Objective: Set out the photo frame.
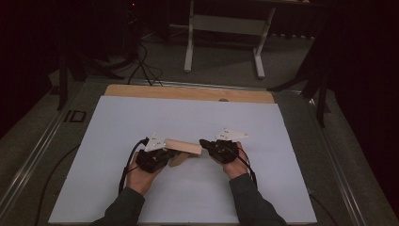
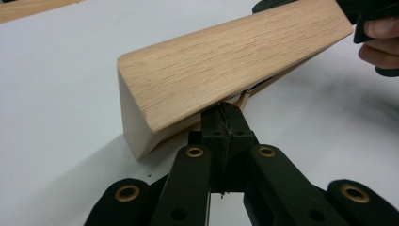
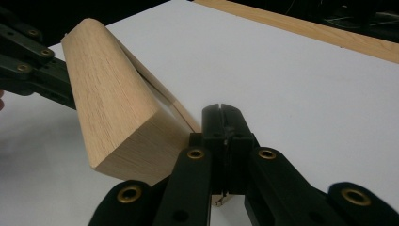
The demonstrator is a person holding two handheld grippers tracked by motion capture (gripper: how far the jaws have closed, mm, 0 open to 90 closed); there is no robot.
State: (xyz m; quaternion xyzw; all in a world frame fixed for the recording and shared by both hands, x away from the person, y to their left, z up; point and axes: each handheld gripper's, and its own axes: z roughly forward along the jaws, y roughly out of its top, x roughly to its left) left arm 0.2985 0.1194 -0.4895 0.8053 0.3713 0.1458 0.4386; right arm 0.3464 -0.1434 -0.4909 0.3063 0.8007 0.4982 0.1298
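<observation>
A pale wooden block (image 1: 183, 146) with a slanted face hangs just above the white sheet (image 1: 188, 117), between the two grippers. My left gripper (image 1: 171, 153) meets its left end from below. In the left gripper view the jaws stand pressed together (image 2: 222, 110) under the block (image 2: 226, 61), with a thin pale strip (image 2: 244, 94) of it pinched at their tips. My right gripper (image 1: 203, 142) holds the right end. In the right gripper view its jaws (image 3: 221, 113) are shut beside the block (image 3: 117, 113), on a thin wooden panel (image 3: 181, 115) that runs down from it. The left gripper (image 3: 33, 70) shows behind.
The white sheet covers a wooden tabletop whose bare far edge (image 1: 188, 92) shows. Beyond it on the floor stand a white-legged frame (image 1: 226, 28), cables (image 1: 141, 66) and dark stands (image 1: 322, 89) at both sides. A hand's fingers (image 2: 381, 42) show in the left gripper view.
</observation>
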